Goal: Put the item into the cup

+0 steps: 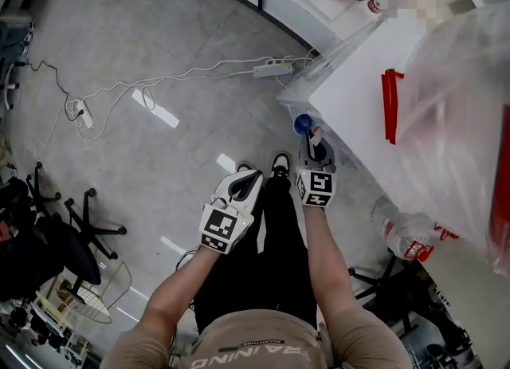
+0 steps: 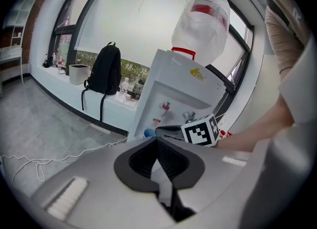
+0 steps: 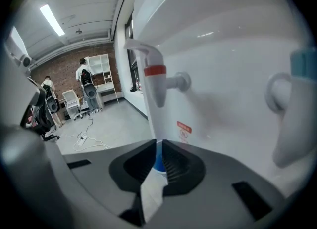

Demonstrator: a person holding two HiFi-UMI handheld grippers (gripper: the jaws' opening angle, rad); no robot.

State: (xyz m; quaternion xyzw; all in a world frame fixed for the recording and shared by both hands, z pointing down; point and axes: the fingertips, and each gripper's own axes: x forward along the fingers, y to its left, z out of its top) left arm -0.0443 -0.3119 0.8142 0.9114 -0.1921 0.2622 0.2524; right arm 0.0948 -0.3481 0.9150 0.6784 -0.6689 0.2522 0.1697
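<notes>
The right hand-held gripper (image 3: 158,150) is pinching the rim of a blue cup (image 1: 302,124), holding it against the front of the water dispenser (image 1: 356,88), roughly under the red tap (image 3: 155,77). The left hand-held gripper (image 2: 157,145) is hovering nearby with its 2 jaws closed together on nothing. No separate item is showing, so the filling is probably water. The grip is taking only a thin edge, so a filling cup may be tilting or slipping out. If the cup is sitting slightly off the spout, water could be running past it onto the floor (image 1: 159,49).
</notes>
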